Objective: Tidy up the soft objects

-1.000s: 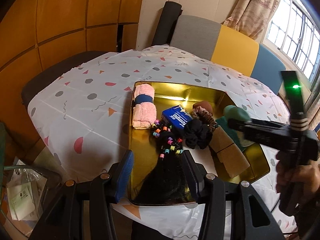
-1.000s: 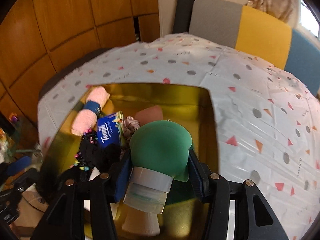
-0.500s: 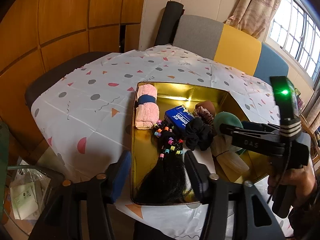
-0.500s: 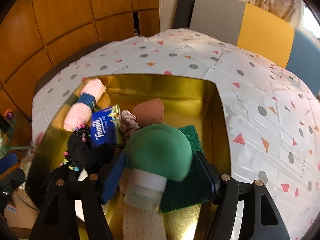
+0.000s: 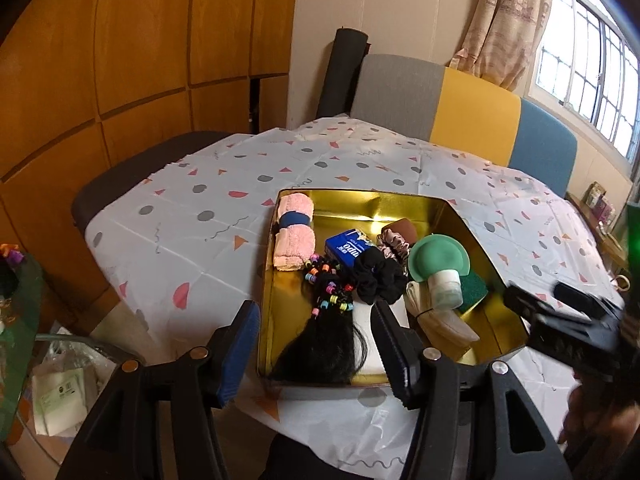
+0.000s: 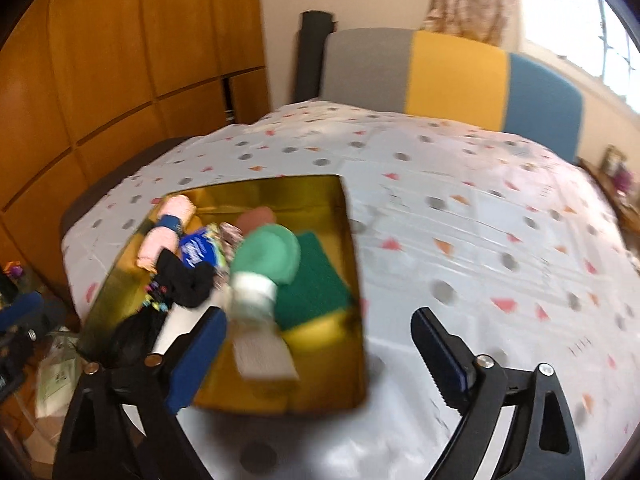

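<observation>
A gold tray [image 5: 360,197] on the patterned tablecloth holds a pink rolled towel [image 5: 294,236], a blue tissue pack [image 5: 347,246], a black scrunchie [image 5: 376,276], a beaded black hairpiece [image 5: 326,320], a green scouring pad [image 5: 475,285] and a green-capped soft bottle [image 5: 438,260]. That bottle [image 6: 266,258] lies on its side, free of any pads. My right gripper [image 6: 320,344] hovers over the tray's near right corner, its jaws opening with nothing between them. At the near rim, above the hairpiece, my left gripper [image 5: 316,346] stands open and holds nothing.
A pale scrunchie [image 5: 394,242], a brown pad [image 5: 404,225] and beige cloth [image 5: 440,322] also lie in the tray. A grey, yellow and blue chair back [image 5: 460,108] stands behind the table. A bag of papers [image 5: 60,392] sits on the floor at left.
The right gripper let go of the green-capped bottle, which now lies in the tray, then drew back to the right and spread wide. The left gripper pulled back a little and widened.
</observation>
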Demonstrator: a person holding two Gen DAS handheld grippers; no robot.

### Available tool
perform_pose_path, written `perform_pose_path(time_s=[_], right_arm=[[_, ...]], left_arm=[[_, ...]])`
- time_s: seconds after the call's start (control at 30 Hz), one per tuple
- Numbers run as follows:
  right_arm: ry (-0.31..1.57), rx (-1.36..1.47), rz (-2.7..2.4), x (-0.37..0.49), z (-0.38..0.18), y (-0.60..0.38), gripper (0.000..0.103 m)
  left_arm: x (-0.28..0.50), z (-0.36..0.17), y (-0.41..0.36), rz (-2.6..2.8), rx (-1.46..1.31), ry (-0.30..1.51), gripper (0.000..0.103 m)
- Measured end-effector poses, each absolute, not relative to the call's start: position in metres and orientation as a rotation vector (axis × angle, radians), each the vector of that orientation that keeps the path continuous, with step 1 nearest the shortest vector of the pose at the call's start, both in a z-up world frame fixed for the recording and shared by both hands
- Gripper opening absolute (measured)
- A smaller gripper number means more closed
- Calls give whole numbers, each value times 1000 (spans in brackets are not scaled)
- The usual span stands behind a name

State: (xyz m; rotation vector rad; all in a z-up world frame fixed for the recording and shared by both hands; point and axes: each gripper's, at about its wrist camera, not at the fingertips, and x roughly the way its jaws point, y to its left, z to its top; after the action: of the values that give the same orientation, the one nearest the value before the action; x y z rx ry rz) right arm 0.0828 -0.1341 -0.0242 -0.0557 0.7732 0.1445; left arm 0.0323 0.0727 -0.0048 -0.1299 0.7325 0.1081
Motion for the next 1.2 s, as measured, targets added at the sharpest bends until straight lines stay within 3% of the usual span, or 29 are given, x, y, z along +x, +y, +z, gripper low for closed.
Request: perform_pose_path(time_s=[0.3, 1.2], right_arm=[[679, -64, 91, 33, -12, -141, 98], [650, -49, 104, 28, -4, -135, 99]], left_arm=[[8, -3, 48, 116, -89, 695, 63], [3, 0, 46, 157, -79, 676, 63]])
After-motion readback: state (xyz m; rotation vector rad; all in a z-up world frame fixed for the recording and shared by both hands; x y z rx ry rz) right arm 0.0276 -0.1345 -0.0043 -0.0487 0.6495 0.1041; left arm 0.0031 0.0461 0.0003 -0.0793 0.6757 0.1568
